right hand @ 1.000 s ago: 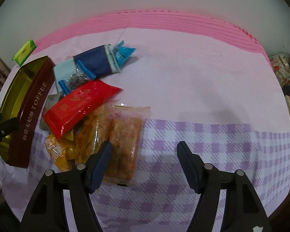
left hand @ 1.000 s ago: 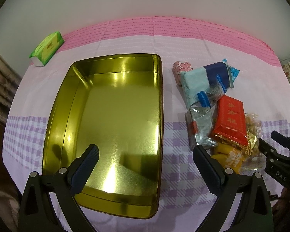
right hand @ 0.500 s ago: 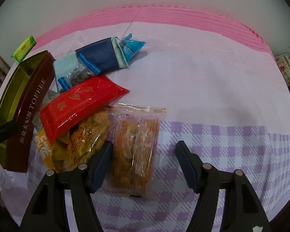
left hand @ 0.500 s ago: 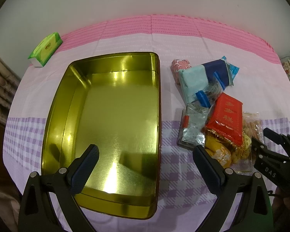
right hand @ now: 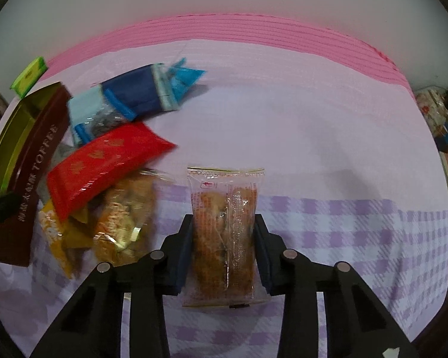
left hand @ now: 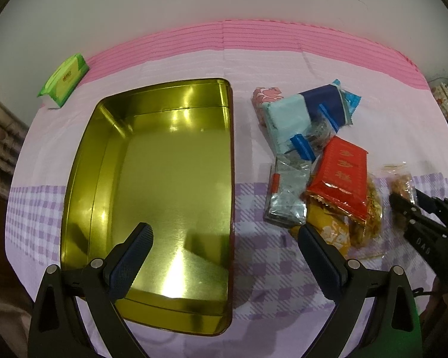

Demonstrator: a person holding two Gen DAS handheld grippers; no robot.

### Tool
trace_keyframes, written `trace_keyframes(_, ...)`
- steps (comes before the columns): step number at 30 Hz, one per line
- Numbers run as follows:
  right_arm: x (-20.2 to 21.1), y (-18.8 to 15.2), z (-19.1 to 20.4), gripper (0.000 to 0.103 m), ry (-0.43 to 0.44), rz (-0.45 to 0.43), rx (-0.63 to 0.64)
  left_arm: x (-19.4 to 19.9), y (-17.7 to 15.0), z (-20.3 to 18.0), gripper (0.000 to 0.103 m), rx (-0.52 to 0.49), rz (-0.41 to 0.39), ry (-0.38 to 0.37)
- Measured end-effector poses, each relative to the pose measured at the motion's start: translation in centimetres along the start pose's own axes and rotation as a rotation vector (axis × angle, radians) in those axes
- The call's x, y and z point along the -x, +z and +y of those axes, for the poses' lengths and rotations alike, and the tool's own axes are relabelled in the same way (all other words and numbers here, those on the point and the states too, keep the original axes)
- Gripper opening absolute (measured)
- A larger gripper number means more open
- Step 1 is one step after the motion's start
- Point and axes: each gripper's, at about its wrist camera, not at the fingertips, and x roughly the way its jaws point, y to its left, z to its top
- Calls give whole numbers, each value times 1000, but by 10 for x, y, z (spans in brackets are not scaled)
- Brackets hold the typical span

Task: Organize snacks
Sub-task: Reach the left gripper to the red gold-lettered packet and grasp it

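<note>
change: right gripper jaws have just been closing; half a second ago they stood wide astride the clear pack, now both pads press its long sides
pack shift: a second ago the clear pack lay against the pile, partly under the left pad; now it sits square between the pads, apart from the pile
meaning: first snack looks gripped; lift and carry to the tin seems next, nothing placed yet
left gripper: jaws wide, holding nothing, hovers over the tin's near end; same pose as a second ago
tin: open, gold inside, no snacks in it; lies left of the pile, well apart from the gripped pack
pile: red pack on top of orange packs; blue pack behind; silver pack nearest the tin
edges: tin's brown side wall faces the pile, so the pack must clear the rim; pile touches or nearly touches that wall in right wrist view
room: cloth right of and beyond the clear pack is bare; tin floor all free
clutter: green box at far left corner, out of the way; items at the right table edge, too blurred to name
risk: left gripper hangs over the drop zone, may crowd the placing
</note>
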Motion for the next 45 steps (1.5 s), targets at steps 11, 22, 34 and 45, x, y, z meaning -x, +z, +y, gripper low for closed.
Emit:
trace_keyframes(11, 0, 1, -38, 35, -34, 7, -86, 6, 19, -27, 97, -92, 6, -58)
trace_keyframes(22, -1, 0, -49, 35, -38, 9, -103, -9, 58, -69, 97, -241, 78, -168)
trace_keyframes(34, -3, 2, -57, 36, -41, 7, -116, -57, 87, -89, 88, -210, 256, -226)
trace_keyframes(45, -3, 2, -58, 36, -40, 6, -116, -75, 99, -123, 70, -275, 275, -177)
